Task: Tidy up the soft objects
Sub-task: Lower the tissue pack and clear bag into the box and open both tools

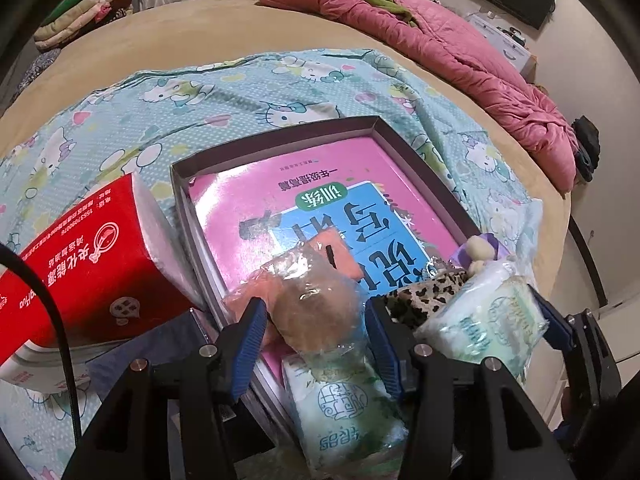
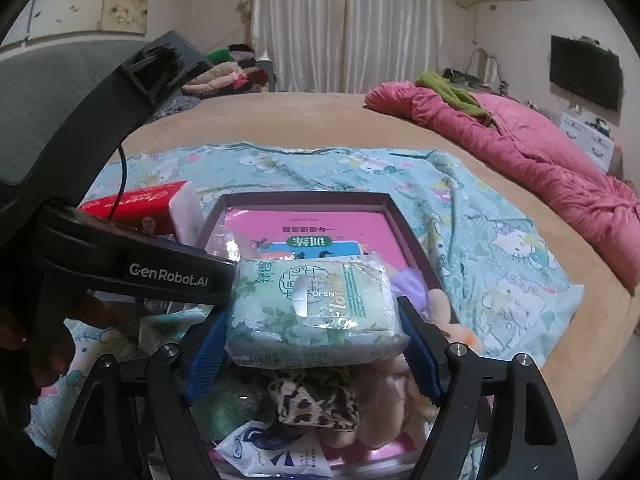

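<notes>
Left wrist view: the left gripper had its blue pads on either side of a clear bag holding something brownish and soft; the left pad touched the plastic, but whether the right pad pressed on it I could not tell. Just below the bag lay a pale green tissue pack, partly between the fingers. Beyond the bag an orange cloth lay on a pink and blue book, and the book filled the floor of a shallow box. A red tissue pack leaned by the box's left wall. Under it all spread a cartoon-cat sheet on a tan bed, with a pink quilt bunched at the far side.

In the right wrist view the right gripper clamped a second green tissue pack (the one labelled OPEN), both pads against its ends, above the near end of the box. Below it sat a leopard-print scrunchie, a plush toy and a white sachet. The left gripper's body crossed the left of this view.
</notes>
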`<state>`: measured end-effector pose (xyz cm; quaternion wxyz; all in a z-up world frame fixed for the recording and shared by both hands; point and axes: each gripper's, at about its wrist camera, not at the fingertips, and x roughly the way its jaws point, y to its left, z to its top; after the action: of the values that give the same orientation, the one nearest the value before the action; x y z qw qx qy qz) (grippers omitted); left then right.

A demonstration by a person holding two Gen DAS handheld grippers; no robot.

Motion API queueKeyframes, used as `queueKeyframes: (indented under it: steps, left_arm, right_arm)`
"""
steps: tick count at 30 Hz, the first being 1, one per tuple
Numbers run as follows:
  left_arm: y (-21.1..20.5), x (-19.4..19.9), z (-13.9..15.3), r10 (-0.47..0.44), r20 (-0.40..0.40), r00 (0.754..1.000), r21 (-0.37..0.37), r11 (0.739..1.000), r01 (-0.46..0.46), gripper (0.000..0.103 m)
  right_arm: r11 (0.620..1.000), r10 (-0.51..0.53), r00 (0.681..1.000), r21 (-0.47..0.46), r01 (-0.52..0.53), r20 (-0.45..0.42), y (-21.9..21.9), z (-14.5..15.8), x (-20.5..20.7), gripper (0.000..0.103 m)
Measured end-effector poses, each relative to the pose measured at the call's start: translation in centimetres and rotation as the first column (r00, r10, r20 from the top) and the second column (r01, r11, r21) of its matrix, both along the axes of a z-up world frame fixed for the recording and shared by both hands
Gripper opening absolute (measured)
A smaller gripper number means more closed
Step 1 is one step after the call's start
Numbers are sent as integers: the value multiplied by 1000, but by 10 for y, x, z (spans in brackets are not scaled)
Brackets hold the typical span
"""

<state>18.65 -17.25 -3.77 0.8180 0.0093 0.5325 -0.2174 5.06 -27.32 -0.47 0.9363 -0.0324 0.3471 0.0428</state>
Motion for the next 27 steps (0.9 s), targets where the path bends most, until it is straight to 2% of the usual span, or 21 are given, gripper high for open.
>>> queueKeyframes:
  steps: [5, 13, 16, 20, 27]
  left_arm:
    - [2, 0, 1, 2, 3, 1000, -7, 1000, -2, 51]
    - [6, 1, 5, 15, 7, 1000, -26, 1000, -15, 52]
    - [8, 1, 7, 18, 2, 1000, -44, 999, -18, 55]
    - [11, 2, 11, 24, 6, 1000, -63, 998, -24, 58]
    - [20, 0, 22, 40, 20, 999, -87, 995, -38, 60]
  right_arm:
    - [999, 15, 1000, -33, -15, -13, 5, -4, 1, 82]
    - [999, 19, 1000, -27, -19, -14, 4, -6, 2, 85]
    - [999, 33, 999, -1, -33, -22, 4, -8, 5, 87]
    - [999, 26, 999, -40, -27, -27, 6, -14, 12, 88]
    - [999, 41, 999, 28, -42, 30, -2, -4, 12, 88]
